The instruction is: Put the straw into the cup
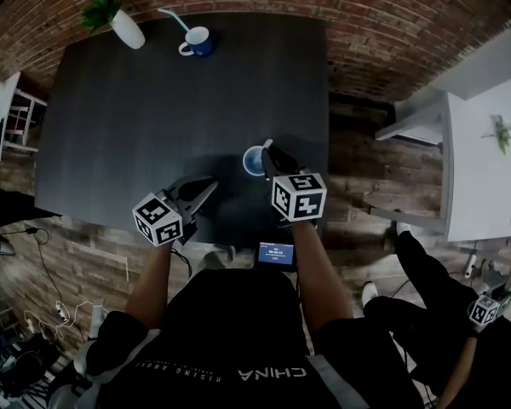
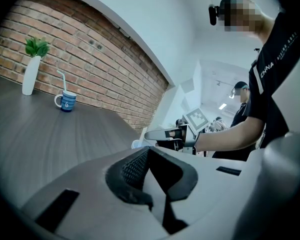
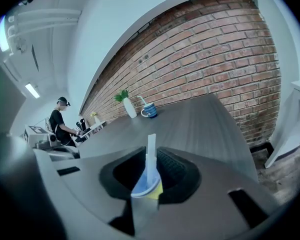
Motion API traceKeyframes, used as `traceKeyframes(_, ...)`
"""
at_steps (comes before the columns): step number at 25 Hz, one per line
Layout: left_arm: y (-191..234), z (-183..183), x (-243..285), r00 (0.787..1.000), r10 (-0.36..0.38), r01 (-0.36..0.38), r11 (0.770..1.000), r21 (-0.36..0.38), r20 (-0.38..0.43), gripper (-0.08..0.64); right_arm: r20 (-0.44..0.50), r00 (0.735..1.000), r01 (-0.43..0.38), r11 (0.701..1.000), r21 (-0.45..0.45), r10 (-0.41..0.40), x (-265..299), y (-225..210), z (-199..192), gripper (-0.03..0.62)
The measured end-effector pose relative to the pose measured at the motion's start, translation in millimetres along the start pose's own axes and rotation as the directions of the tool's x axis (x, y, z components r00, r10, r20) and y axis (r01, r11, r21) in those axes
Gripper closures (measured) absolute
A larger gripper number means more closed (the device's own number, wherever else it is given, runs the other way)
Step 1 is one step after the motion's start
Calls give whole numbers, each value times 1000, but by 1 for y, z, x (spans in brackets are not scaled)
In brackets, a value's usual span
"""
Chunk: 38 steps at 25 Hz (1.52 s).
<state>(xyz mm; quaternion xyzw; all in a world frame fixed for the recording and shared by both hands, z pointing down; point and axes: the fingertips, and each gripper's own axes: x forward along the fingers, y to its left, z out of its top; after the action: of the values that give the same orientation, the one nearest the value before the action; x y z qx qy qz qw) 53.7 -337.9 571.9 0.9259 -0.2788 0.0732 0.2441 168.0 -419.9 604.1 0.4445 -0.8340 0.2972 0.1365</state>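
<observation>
R tool [image 3: 150, 170] clenched on upright straw [image 3: 151, 148] at cup [image 1: 252, 162]; L tool [image 2: 149, 156] clenched, empty, over tabletop [image 1: 153, 100].

white straw [image 3: 151, 156] stands upright in the pale blue cup [image 3: 145, 190].

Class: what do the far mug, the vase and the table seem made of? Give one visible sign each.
Mug: likely glazed ceramic, smooth blue with a white handle.
Vase: probably ceramic too, smooth plain white.
Table: dark wood-look top, faint grain streaks; possibly laminate.
</observation>
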Motion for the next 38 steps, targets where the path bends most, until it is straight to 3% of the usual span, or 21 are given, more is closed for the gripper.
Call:
traceKeyframes(14, -16, 15, 4, 994, -113, 112, 992, 53, 5, 557, 66, 993, 100, 994, 33, -102, -47, 2, 12, 543)
traceKeyframes(23, -31, 22, -1, 983, -182, 185, 975, 122, -35, 557, 108, 990, 91, 995, -43, -86, -83, 47, 12, 545)
traceKeyframes(35, -36, 9, -35, 960, -268, 277, 944, 178, -77, 558, 184, 971, 150, 989, 11, -150, -97, 95, -10, 548)
traceKeyframes(36, -38, 7, -37, 958, -274, 284, 942, 180, -81, 558, 189, 969, 159, 987, 13, -158, -98, 97, -12, 588)
traceKeyframes(38, -39, 3, -39, 955, -284, 296, 938, 180, -87, 558, 196, 965, 173, 985, 15, -172, -100, 100, -15, 588)
